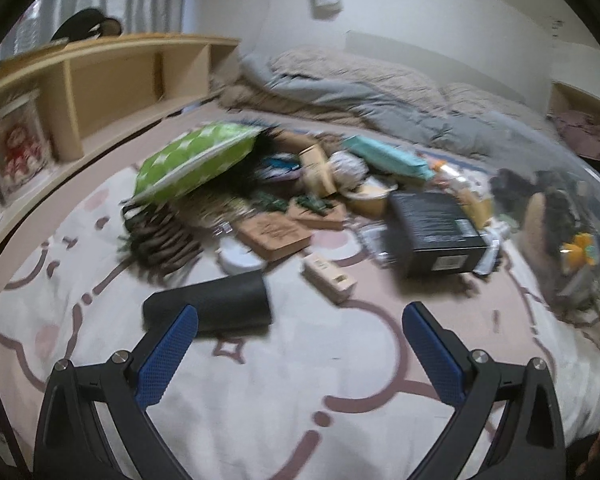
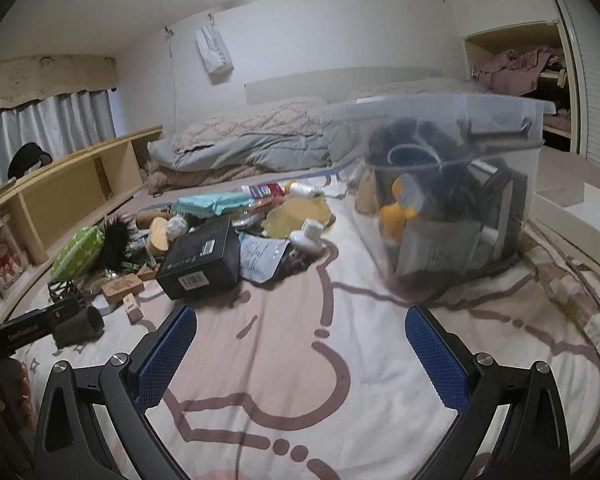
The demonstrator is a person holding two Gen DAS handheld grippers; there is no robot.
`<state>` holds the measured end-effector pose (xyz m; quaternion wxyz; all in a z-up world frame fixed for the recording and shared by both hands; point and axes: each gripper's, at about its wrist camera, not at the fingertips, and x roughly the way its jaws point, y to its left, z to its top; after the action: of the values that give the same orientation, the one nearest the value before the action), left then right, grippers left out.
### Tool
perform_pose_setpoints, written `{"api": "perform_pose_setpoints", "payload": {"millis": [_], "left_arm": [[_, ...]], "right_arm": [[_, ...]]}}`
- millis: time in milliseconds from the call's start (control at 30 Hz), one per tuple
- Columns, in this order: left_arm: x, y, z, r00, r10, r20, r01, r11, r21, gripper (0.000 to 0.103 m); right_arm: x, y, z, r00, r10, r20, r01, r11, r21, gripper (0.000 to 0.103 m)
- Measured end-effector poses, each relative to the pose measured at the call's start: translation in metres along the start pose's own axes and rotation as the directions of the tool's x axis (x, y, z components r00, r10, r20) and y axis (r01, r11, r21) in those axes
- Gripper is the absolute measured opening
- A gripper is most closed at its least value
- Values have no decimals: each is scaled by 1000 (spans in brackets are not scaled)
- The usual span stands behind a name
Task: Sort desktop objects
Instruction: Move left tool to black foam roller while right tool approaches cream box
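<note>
- The left gripper [image 1: 300,316] hung above the pink-and-white patterned bedspread [image 1: 260,400] with its blue-padded fingers [image 1: 168,356] spread wide and nothing between them; the black cylinder [image 1: 208,304] lay on its side on the bedspread just beyond the left fingertip, and the blur left it unclear whether the pad touched it
- The right gripper [image 2: 300,316] was likewise released, its jaws wide apart over bare bedspread [image 2: 300,380], gripping nothing
- The black cardboard box [image 1: 432,232] served as the landmark of the heap; in the left wrist view a small cream remote-like block [image 1: 330,276] lay just left of it and nearer the camera; two brown cork-coloured blocks [image 1: 276,236] lay further left; a white round object [image 1: 238,260] sat partly under the nearer block
- Well left of the black cardboard box [image 2: 200,256], a green pillow with white stars [image 1: 192,164] leaned on a dark fringed item [image 1: 164,240]; behind the box lay a teal folded cloth [image 1: 388,156] and a yellow bowl-like piece [image 1: 370,200]
- In the right wrist view a clear plastic storage bin [image 2: 500,120] stood well right of the box, already containing dark items and a yellow plush shape [image 2: 396,216]; a white bottle [image 2: 308,236] and a printed paper sheet [image 2: 260,256] lay between box and bin
- The left gripper's black body [image 2: 28,328] showed far left of the box, beside the cylinder [image 2: 80,324]
- A rumpled grey-beige duvet [image 2: 252,144] lay behind the box; a wooden shelf unit [image 1: 112,76] ran along the far left
</note>
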<state>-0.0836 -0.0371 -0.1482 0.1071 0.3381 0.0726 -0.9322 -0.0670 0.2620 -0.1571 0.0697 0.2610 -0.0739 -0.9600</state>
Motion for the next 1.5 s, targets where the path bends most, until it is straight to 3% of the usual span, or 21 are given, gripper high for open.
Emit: {"api": "perform_pose_setpoints", "payload": {"millis": [367,600,733,967,1033,1133,1200,1400,1500], "left_arm": [[35,34,-8,988,92,-128,-107,987,-116,103],[52,60,-12,977,115,-178,-158,955,-251,103],[58,67,-11,978,110,-178,-161,938,-306,103],[61,73,-9,984,118,-133,-155,936,-316,103],[61,72,-9,987,112,-118,-143,942,-303,97],[61,68,-7,987,116,-113,-143,951,-275,81],[64,68,-9,986,100,-133,-132,955,-265,52],[66,66,-11,988,39,-151,-78,962,-260,36],[64,68,-12,988,23,-151,-64,959,-275,35]], "right_arm": [[17,8,-8,998,6,-69,-7,1000,-17,103],[21,16,-12,996,-6,-91,2,999,-37,103],[20,21,-14,996,1,-84,-7,998,-65,103],[27,25,-17,992,26,-124,-36,996,-79,103],[28,23,-18,991,32,-129,-41,997,-64,103],[28,20,-18,988,66,-137,-71,997,-33,103],[30,19,-18,985,84,-154,-86,996,-10,103],[32,26,-22,980,67,-185,-72,997,-21,103],[34,29,-22,975,86,-204,-94,995,-30,103]]}}
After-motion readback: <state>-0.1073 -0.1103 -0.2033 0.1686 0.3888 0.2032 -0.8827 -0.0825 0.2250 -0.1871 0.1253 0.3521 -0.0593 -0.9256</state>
